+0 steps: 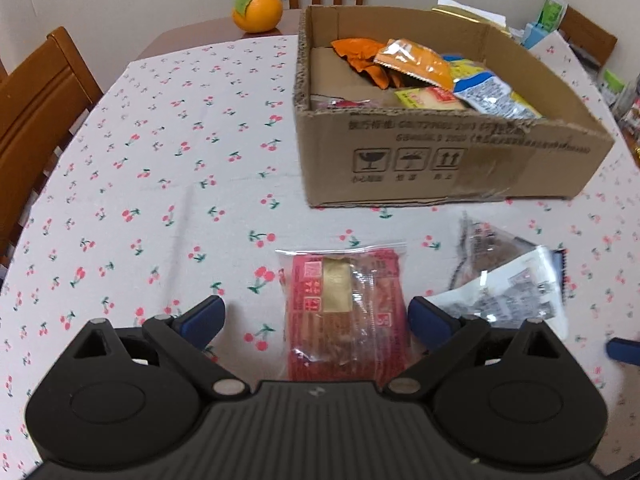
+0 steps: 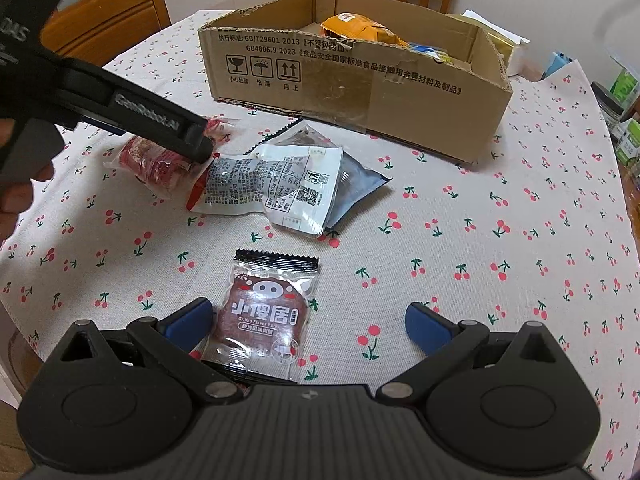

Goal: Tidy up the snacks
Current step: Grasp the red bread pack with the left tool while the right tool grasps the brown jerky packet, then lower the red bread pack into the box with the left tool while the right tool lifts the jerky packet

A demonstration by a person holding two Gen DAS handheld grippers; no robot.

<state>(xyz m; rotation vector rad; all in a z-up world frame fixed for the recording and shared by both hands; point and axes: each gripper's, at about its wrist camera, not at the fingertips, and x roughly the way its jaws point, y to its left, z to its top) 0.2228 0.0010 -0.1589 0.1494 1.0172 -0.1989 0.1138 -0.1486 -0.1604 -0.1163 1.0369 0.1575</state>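
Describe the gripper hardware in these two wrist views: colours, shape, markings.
Both match. The left gripper and right gripper each have a matte black ribbed body, two rounded black housings, black linkage arms with silver pivot pins, and blue fingertip pads. In the right wrist view, the left unit's black side carries pale lettering, apparently "GenRobot.AI". No cables or sleeves visible.
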